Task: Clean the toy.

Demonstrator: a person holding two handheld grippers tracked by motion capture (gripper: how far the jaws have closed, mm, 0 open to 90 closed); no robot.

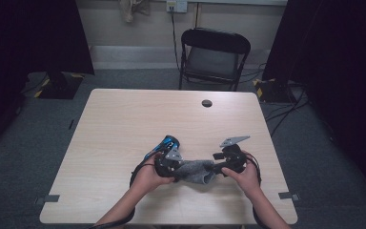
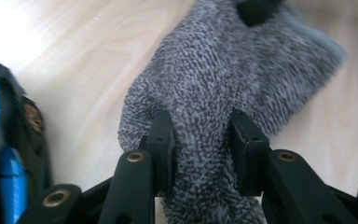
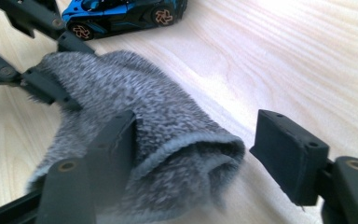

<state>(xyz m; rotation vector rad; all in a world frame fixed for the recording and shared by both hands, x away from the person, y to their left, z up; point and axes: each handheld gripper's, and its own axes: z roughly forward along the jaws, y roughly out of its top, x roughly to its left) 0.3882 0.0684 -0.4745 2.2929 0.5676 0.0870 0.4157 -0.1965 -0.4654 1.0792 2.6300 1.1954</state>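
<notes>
left claw (image 2: 200,135): clamped on grey sock (image 2: 233,79)
right claw (image 3: 200,144): apart around sock's cuff
toy car (image 3: 121,14): at sock's 11 o'clock on counter (image 1: 124,119)

No text, label, brand name or number can be read anywhere in these pictures. The blue and black toy sports car (image 3: 121,16) on the pale wooden table (image 1: 124,124) bears only orange pinwheel-shaped wheel rims, which spell nothing. The speckled grey knitted sock (image 3: 135,126) carries no tag or printed mark that can be made out.
</notes>
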